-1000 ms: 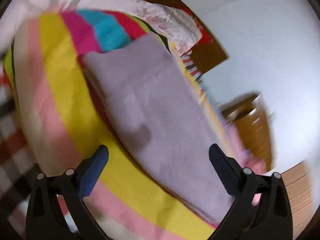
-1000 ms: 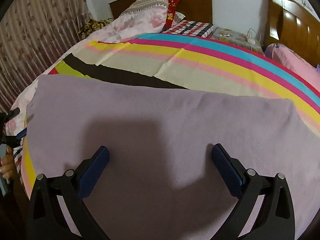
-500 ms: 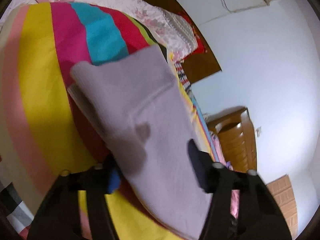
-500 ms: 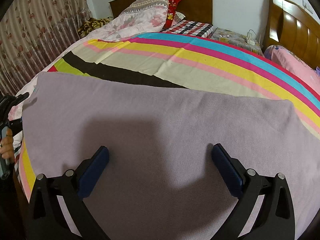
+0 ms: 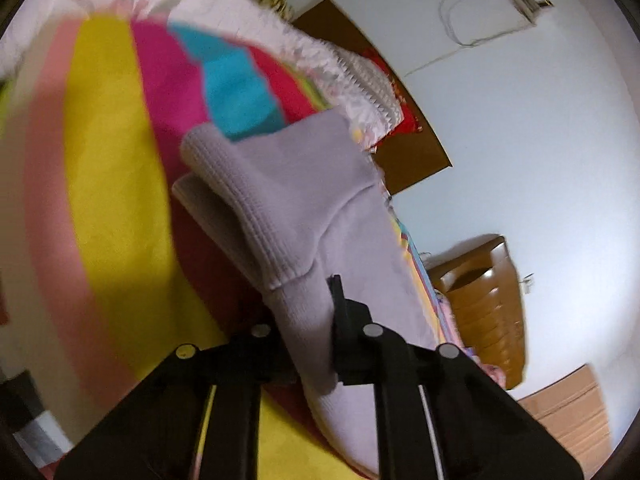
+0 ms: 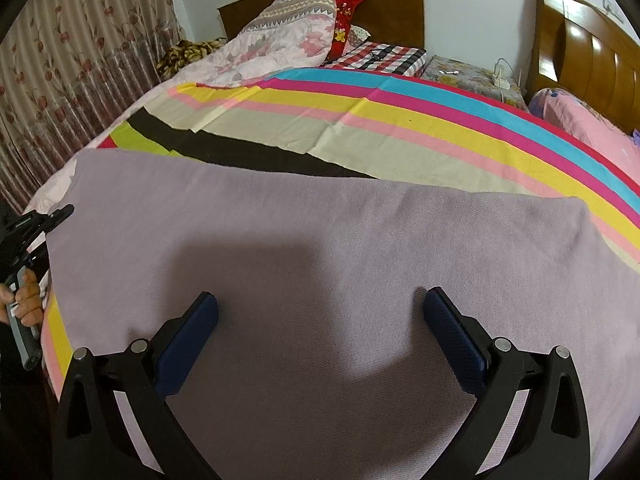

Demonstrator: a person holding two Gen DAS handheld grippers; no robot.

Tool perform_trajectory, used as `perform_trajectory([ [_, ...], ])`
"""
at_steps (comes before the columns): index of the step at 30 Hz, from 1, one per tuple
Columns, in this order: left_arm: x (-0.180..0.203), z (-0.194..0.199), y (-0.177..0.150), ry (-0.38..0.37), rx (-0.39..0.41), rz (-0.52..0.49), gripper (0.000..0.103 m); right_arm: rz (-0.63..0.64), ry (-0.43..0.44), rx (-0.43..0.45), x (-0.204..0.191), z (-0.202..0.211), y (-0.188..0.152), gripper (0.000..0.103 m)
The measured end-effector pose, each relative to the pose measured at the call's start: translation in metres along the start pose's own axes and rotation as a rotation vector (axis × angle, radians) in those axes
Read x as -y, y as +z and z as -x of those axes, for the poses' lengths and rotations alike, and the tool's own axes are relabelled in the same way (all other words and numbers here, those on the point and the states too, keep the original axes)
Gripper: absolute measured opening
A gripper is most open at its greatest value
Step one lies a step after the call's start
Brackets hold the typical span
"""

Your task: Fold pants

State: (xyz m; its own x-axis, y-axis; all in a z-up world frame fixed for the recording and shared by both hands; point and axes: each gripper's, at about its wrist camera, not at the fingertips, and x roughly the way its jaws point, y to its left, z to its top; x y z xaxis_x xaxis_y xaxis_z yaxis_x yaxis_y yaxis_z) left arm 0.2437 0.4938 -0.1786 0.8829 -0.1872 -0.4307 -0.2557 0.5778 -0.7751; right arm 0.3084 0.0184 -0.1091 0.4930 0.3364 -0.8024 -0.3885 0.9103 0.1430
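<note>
The setting is a bedroom: a bed (image 6: 400,128) covered by a striped sheet in cyan, magenta, yellow, pink, beige and black, with a wooden headboard (image 6: 392,12) and a floral quilt (image 6: 272,40) at its far end. A floral curtain (image 6: 80,80) hangs along the left side.

The pants (image 6: 320,248), lilac knit fabric, lie spread flat across the near part of the bed, over the striped sheet.

The left hand-held gripper (image 5: 308,320) has just been closing. Its jaws now pinch the ribbed edge of the pants (image 5: 304,216), and the fabric bunches upward between them. In the right wrist view this unit appears at the left edge of the pants, held by a hand (image 6: 24,300).

The right hand-held gripper (image 6: 320,316) is positioned over the middle of the pants, jaws spread wide. Nothing is clamped between them.
</note>
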Motion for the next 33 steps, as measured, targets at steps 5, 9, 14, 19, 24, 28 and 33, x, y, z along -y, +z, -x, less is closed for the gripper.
perform_trajectory([
  [5, 0.125, 0.032, -0.009, 0.080, 0.116, -0.292, 0.010, -0.201, 0.196, 0.112, 0.038, 0.017, -0.002, 0.098],
  [9, 0.255, 0.034, -0.072, 0.112, 0.114, -0.694, 0.011, -0.587, 0.458, 0.413, 0.112, 0.073, -0.032, 0.099],
  [14, 0.352, 0.010, -0.224, 0.036, -0.001, -1.165, 0.014, -0.678, 0.453, 0.635, 0.168, 0.160, -0.073, 0.099],
  [19, 0.336, -0.059, -0.372, 0.067, -0.455, -1.483, 0.022, -0.675, 0.303, 0.700, 0.200, 0.226, -0.112, 0.099],
  [24, 0.314, -0.024, -0.370, 0.050, -0.296, -1.519, 0.083, -0.687, 0.156, 0.599, 0.215, 0.239, -0.151, 0.099],
  [28, 0.296, 0.013, -0.303, -0.009, -0.212, -1.328, 0.097, -0.685, 0.173, 0.489, 0.205, 0.210, -0.154, 0.099],
  [33, 0.257, 0.016, -0.241, 0.149, -0.166, -1.157, 0.099, -0.646, 0.293, 0.364, 0.172, 0.182, -0.141, 0.099],
])
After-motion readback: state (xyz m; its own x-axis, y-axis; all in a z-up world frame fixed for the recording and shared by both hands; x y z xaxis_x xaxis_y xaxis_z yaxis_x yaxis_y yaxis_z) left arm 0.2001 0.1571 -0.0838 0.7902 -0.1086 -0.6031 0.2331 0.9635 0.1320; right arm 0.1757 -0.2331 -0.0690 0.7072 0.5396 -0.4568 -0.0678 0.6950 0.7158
